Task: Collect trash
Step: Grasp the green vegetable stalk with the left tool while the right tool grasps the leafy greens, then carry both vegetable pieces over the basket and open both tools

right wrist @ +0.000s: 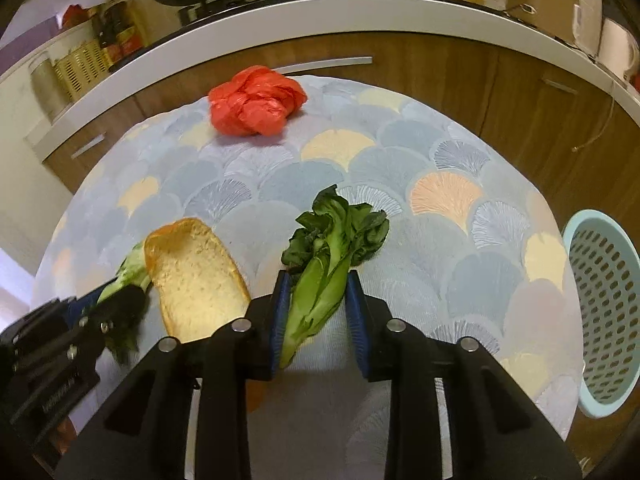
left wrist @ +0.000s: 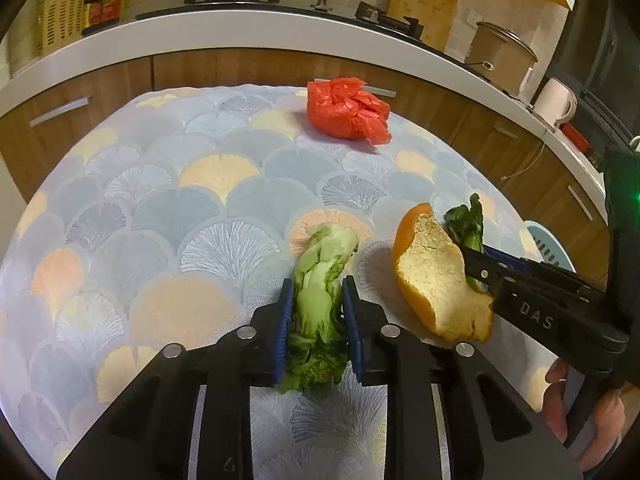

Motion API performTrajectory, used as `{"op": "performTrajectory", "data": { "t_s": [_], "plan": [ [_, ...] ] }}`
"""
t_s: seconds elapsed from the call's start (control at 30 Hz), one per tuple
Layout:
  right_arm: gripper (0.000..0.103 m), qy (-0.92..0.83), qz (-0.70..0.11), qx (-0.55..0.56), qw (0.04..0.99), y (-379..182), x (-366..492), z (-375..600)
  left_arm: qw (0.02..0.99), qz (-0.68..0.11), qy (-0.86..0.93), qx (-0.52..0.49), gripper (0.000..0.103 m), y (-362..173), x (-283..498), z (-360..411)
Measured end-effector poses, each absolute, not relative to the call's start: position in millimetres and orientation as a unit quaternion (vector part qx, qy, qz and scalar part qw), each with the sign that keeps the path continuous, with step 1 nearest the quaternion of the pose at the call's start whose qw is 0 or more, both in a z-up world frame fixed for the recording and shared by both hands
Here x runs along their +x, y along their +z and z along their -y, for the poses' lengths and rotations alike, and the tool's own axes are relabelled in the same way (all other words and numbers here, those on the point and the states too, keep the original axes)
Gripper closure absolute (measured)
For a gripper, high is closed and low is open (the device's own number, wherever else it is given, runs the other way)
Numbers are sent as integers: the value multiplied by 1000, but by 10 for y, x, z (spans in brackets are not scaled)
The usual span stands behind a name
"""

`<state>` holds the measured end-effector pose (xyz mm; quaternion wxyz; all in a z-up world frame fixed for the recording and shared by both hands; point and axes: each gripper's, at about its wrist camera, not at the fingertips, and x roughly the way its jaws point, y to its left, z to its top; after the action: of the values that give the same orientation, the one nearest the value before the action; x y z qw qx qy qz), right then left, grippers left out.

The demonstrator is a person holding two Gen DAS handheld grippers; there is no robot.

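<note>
Left gripper (left wrist: 316, 312) sits low over the table (left wrist: 160, 216) with a lettuce piece (left wrist: 322, 280) between its pads; just to its right lies the peel (left wrist: 436, 280), and right of that the right gripper (right wrist: 316, 312) closes around a leafy stalk (right wrist: 328, 256). Far across the table, near the back edge, rests the crumpled bag (right wrist: 256, 106). Off the table's right side stands the basket (right wrist: 608, 308), cabinets (right wrist: 440, 72) behind.

Matt cloth, crinkled plastic

Printed cloth over worktop (left wrist: 168, 184); glossy crumpled red plastic bag (left wrist: 346, 110); rough pithy orange peel (left wrist: 436, 280); perforated plastic basket (right wrist: 608, 308).
</note>
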<state>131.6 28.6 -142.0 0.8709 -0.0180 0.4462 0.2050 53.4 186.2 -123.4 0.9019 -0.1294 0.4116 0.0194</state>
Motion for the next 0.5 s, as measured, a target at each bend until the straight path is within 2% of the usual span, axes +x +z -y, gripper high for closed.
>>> {"op": "performTrajectory", "data": {
  "t_s": [0.2, 0.5],
  "plan": [
    [83, 212, -418, -5, 883, -1229, 1239, -93, 906, -398, 18, -143, 83, -1160, 449, -1860],
    [83, 192, -372, 21, 908, -870, 1195, 348, 925, -347, -8, -153, 83, -769, 322, -1727]
  ]
}}
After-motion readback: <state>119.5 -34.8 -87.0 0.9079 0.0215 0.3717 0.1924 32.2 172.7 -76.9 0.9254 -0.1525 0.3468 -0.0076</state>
